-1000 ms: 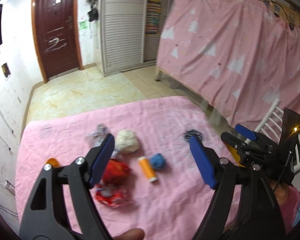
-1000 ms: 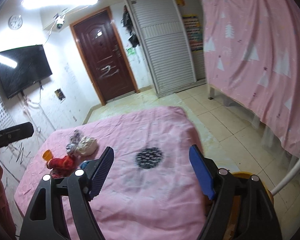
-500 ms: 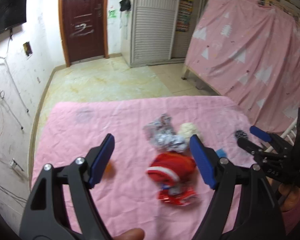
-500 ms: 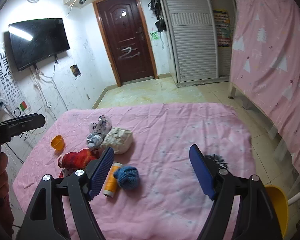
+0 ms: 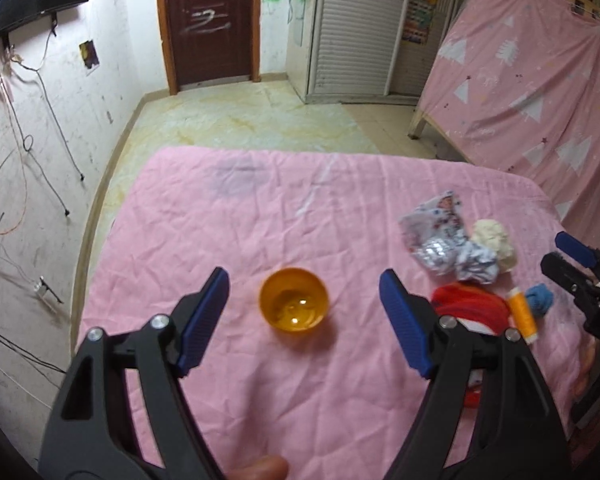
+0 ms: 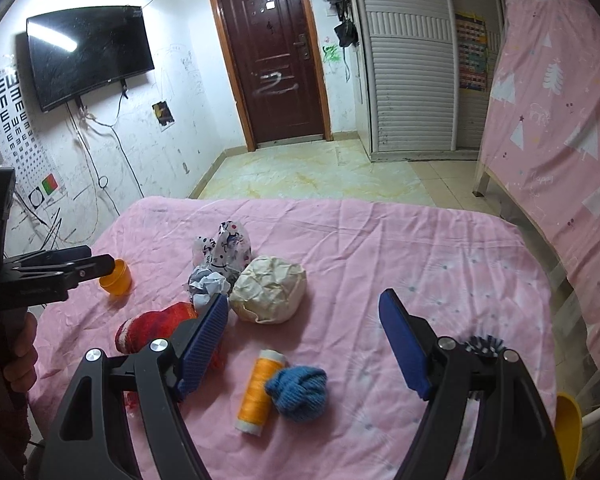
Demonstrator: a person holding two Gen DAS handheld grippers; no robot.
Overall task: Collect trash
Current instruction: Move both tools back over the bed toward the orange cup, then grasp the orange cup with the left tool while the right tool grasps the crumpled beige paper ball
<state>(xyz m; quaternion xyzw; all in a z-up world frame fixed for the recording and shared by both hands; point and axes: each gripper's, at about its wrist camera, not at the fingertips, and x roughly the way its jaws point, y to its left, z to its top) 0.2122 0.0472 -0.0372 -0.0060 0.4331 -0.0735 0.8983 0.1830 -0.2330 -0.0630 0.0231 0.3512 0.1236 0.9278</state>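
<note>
On the pink cloth (image 5: 260,200) lies a pile of trash: a crumpled printed wrapper (image 6: 224,246), a cream paper ball (image 6: 270,294) and a red wrapper (image 6: 152,326). An orange thread spool (image 6: 258,390) and a blue yarn ball (image 6: 298,390) lie nearer. My left gripper (image 5: 304,279) is open, above a small upright orange cup (image 5: 294,306) that sits between its fingers, untouched. My right gripper (image 6: 304,299) is open over the pile, its left finger in front of the red wrapper, nothing held. Each gripper shows in the other's view: the right gripper (image 5: 558,252), the left gripper (image 6: 100,262).
A black-and-white round thing (image 6: 484,344) lies near the table's right edge behind my right finger. A yellow scoop-like thing (image 6: 568,424) pokes in at the bottom right. A pink curtain (image 6: 560,120) hangs to the right; tiled floor and a door (image 6: 272,60) lie beyond.
Both views have swung left across the table. The orange cup has come between my left fingers, and the pile has come close under my right gripper. Both jaws kept their width.
</note>
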